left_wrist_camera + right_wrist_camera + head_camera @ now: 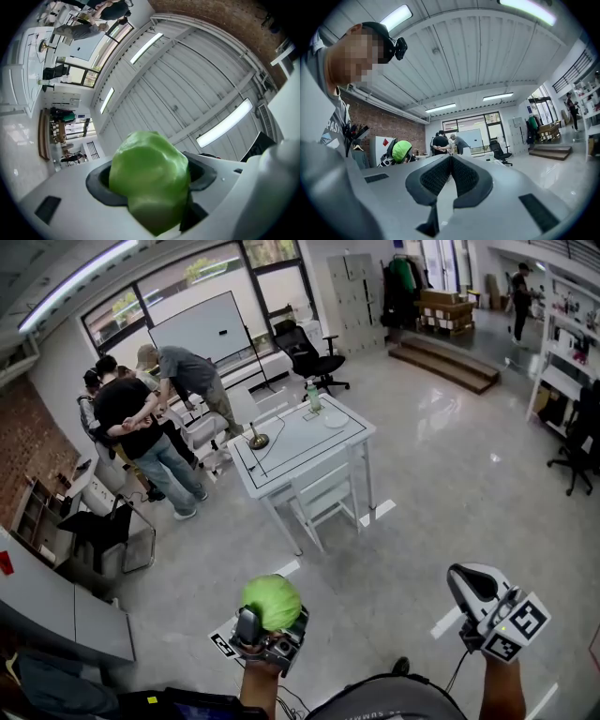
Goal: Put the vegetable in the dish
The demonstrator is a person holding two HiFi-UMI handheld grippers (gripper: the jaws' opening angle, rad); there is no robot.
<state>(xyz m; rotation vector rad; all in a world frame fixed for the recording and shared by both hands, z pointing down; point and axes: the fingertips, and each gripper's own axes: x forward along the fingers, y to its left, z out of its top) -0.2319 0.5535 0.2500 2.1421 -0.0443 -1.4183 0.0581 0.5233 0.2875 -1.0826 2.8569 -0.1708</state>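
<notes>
The left gripper [270, 620] pinches the green vegetable [272, 600] between its jaws, held aloft close in front of the person and well apart from the white bench [309, 442] across the floor, while the right gripper [464, 579] has its jaws pressed together.

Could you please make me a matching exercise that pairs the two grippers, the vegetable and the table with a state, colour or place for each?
Things:
1. left gripper
2. right gripper
3. vegetable
4. table

States:
A. stands on the floor, next to a group of people
B. fingers together, nothing between them
C. green
D. fingers clamped on something

Pairs: 1-D, 2-B, 3-C, 4-A
</notes>
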